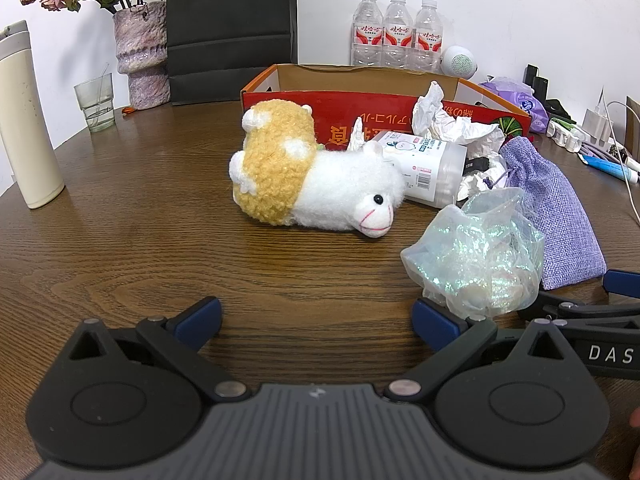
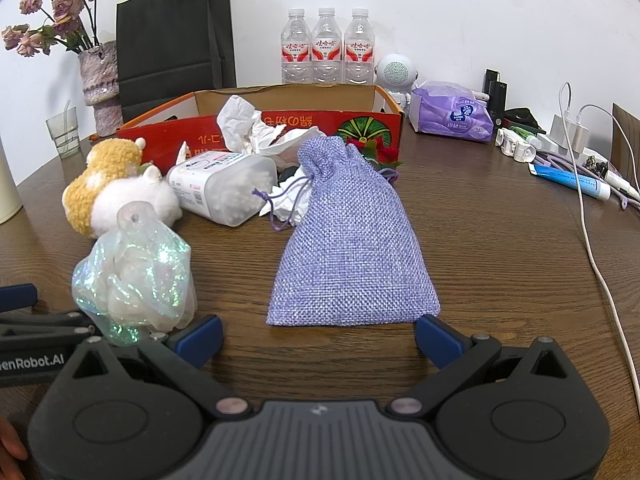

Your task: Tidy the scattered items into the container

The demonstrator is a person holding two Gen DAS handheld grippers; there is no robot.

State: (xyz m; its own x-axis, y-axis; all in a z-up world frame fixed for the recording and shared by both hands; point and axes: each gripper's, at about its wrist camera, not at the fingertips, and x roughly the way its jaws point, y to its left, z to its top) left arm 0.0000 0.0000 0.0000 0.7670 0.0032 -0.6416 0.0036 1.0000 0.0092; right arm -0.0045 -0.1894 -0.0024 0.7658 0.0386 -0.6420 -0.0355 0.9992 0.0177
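A red cardboard box (image 1: 360,110) (image 2: 240,136) stands open at the back of the brown table. In front of it lie a yellow and white plush sheep (image 1: 312,172) (image 2: 116,184), a clear cotton-swab tub (image 1: 424,168) (image 2: 224,186), crumpled white tissue (image 1: 448,120) (image 2: 248,128), a purple drawstring pouch (image 1: 560,208) (image 2: 352,248) and an iridescent plastic wrap (image 1: 476,256) (image 2: 136,280). My left gripper (image 1: 316,322) is open and empty, a little short of the sheep. My right gripper (image 2: 318,338) is open and empty, just before the pouch's bottom edge.
A black paper bag (image 1: 232,28), a vase of dried roses (image 1: 140,52), a glass (image 1: 96,102) and a cream flask (image 1: 24,120) stand at the back left. Three water bottles (image 2: 328,48), a white speaker (image 2: 396,72), a tissue pack (image 2: 452,116), cables and chargers (image 2: 576,136) sit at the back right.
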